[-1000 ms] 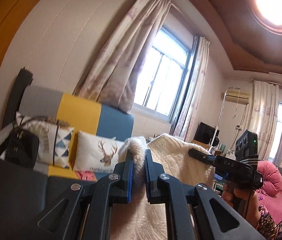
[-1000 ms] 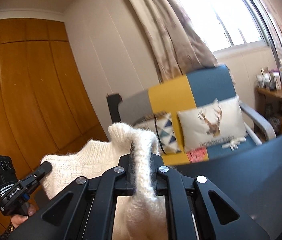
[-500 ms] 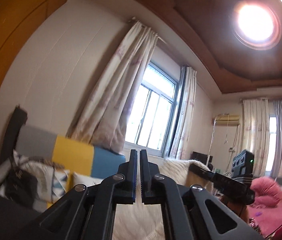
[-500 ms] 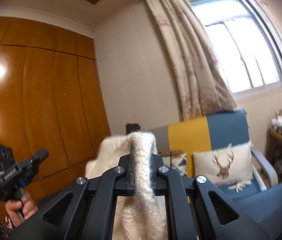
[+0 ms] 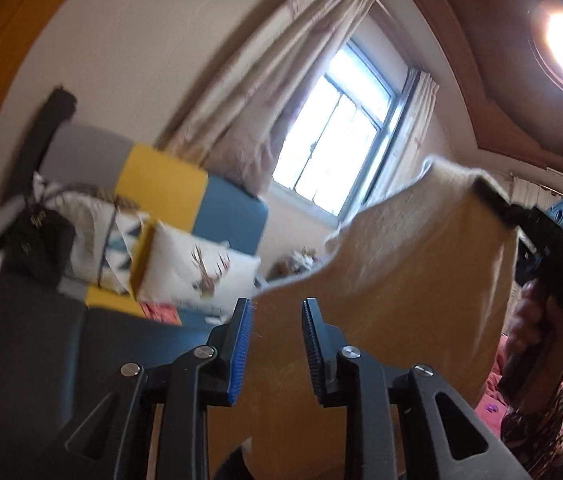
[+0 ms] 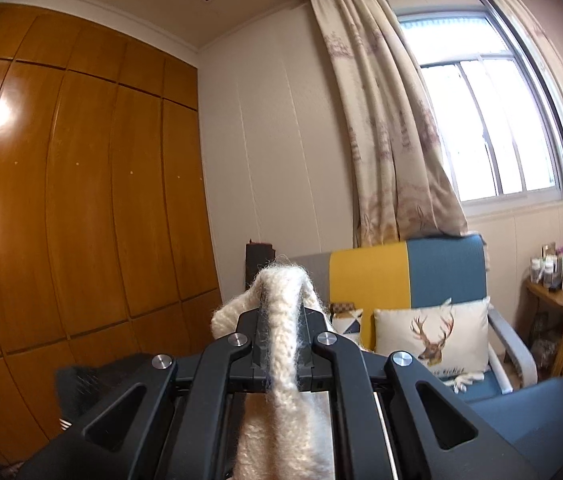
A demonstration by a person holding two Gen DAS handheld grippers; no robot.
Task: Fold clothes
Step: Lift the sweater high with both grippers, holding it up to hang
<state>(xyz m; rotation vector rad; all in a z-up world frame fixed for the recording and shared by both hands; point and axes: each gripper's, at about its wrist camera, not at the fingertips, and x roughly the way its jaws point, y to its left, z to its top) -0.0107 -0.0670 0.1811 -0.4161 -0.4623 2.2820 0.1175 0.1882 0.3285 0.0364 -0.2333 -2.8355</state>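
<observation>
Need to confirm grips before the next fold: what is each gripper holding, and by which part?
Right gripper: shut on the cream sweater's upper edge. Left gripper: jaws opening, sweater between them, no longer pinched.

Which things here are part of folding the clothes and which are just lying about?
Part of the job:
- cream knit sweater, clamped in the right hand-held gripper
- left hand-held gripper, jaws opening, sweater edge between them, pads not pressing

Just lying about:
- deer cushion
- colour-block armchair
- black handbag
- curtains
- wardrobe
</observation>
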